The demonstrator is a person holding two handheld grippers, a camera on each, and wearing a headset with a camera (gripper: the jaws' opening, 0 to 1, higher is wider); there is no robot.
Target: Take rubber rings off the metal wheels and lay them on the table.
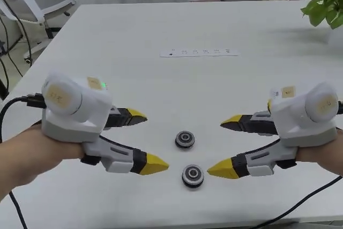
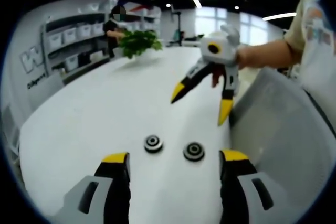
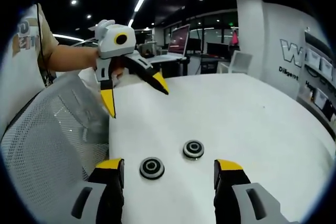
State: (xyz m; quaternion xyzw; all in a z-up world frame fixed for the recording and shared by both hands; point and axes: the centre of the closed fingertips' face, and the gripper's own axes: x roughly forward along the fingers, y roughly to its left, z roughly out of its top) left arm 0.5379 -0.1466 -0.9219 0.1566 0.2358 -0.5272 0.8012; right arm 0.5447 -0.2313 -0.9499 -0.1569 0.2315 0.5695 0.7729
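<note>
Left tongs [image 1: 153, 140] and right tongs [image 1: 218, 147] are both spread wide with nothing in them, pointed at each other. Two metal wheels [image 1: 185, 139] sit between the tips on the white surface [image 1: 161, 36]. Rubber rings [image 1: 185, 176] look still on, so probably lining up a first grab.

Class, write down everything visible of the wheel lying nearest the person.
The nearer wheel is small and round: a black rubber ring around a silvery metal hub with a dark centre. It lies flat on the white table, ring still on, apart from the other wheel, between the open left gripper and right gripper, untouched.
</note>
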